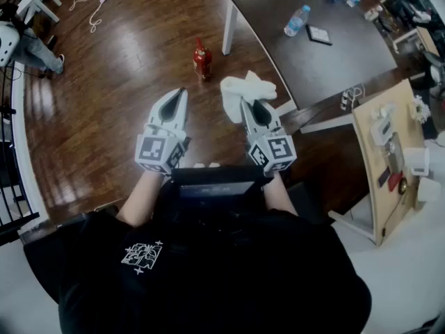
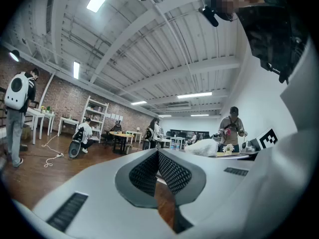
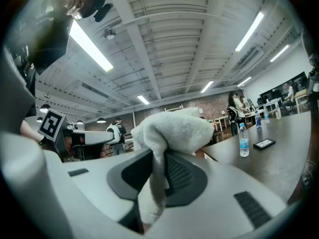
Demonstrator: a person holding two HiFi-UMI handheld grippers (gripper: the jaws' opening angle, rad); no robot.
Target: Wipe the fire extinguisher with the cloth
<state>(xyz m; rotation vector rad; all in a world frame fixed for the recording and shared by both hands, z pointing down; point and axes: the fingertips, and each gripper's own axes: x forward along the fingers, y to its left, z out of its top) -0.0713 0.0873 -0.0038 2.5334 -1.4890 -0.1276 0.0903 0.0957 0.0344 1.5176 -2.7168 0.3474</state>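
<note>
Both jaws of the right hand-held gripper (image 3: pixel 158 156) are pressed tight on the white cloth (image 3: pixel 174 126). The left hand-held gripper (image 2: pixel 158 152) is closed up with nothing in it. The red fire extinguisher (image 1: pixel 202 59) is stood on the floor (image 1: pixel 104 82), well ahead of both, between them. The cloth should be brought down slowly and rubbed softly, so the fire extinguisher is not knocked over

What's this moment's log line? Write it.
right hand-held gripper: shut on cloth | left hand-held gripper: shut, empty | fire extinguisher: upright, untouched
</note>
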